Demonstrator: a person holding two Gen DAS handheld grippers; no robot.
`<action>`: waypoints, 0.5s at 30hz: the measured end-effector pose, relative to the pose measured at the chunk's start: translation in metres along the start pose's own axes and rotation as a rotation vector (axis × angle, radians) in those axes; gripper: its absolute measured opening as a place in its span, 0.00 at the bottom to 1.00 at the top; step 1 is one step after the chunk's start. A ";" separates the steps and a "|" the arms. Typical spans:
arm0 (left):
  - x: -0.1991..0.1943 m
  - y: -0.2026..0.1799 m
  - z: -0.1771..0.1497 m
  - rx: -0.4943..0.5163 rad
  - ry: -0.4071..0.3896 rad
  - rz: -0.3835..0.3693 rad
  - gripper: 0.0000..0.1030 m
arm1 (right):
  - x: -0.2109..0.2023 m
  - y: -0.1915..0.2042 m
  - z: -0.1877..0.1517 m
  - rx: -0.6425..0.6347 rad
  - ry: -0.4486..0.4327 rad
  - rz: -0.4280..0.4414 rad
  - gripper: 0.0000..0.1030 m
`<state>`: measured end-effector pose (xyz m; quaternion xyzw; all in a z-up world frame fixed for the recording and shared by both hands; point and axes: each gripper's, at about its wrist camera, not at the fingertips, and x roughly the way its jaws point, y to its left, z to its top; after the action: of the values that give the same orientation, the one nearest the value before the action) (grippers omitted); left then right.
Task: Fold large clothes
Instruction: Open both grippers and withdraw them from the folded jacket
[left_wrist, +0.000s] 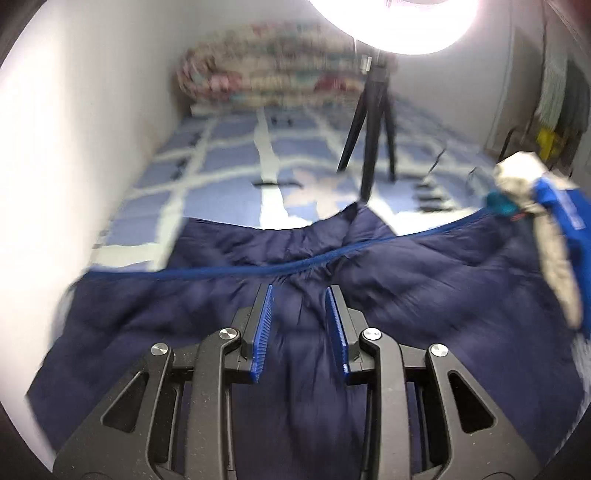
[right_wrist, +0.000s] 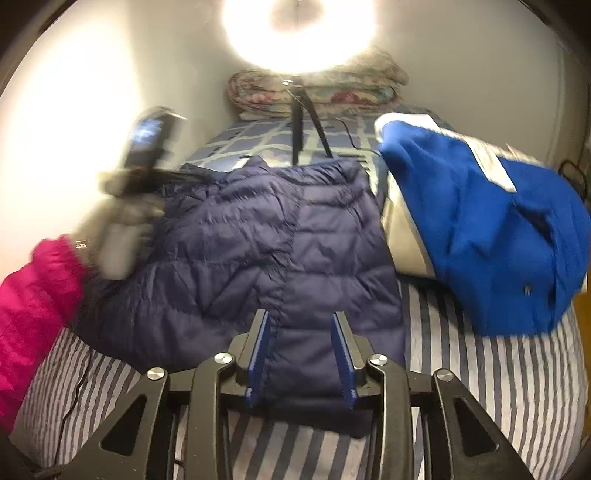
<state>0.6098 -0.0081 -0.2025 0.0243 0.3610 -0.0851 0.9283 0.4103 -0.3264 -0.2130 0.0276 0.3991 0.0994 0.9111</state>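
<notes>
Navy puffer jacket (right_wrist: 258, 240) spread flat on the striped bed sheet (right_wrist: 480, 369), front side up, zipper line running down its middle toward the hem; laid so probably to give clear edges for folding. Bright blue garment with grey panels (right_wrist: 480, 221) heaped just beside the jacket, on its right, touching or almost touching that edge; likely waiting for its turn. Beyond the jacket's collar, black tripod (right_wrist: 299, 129) of a ring light, and farther behind, folded floral quilt (right_wrist: 317, 92) against the wall.

Right tool (right_wrist: 301, 354) hanging over the jacket's hem, fingers moderately apart with the cloth between them but not pressed; holding nothing, as far as visible. Left tool (left_wrist: 299, 325) above the jacket's quilted cloth near the blue zipper line (left_wrist: 258, 267), fingers likewise apart, nothing gripped; view blurred, so contact with the cloth hard to judge. In the right wrist view, left tool seen at the jacket's left side, blurred, held by an arm in a pink sleeve (right_wrist: 33, 295).

Judged stage: early, no fold made yet. Next step probably closing on one side edge and carrying it toward the zipper; slippery puffy cloth may spring back.
</notes>
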 end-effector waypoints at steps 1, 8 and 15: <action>-0.023 0.001 -0.011 0.000 -0.010 -0.013 0.30 | -0.002 -0.007 -0.004 0.036 -0.005 0.007 0.66; -0.102 -0.025 -0.114 0.004 0.014 -0.070 0.30 | 0.011 -0.047 -0.025 0.260 0.034 0.028 0.68; -0.071 -0.044 -0.169 -0.085 0.107 -0.052 0.29 | 0.047 -0.075 -0.043 0.555 0.093 0.128 0.72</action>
<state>0.4381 -0.0239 -0.2789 -0.0198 0.4140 -0.0923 0.9054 0.4221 -0.3916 -0.2856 0.2963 0.4500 0.0447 0.8413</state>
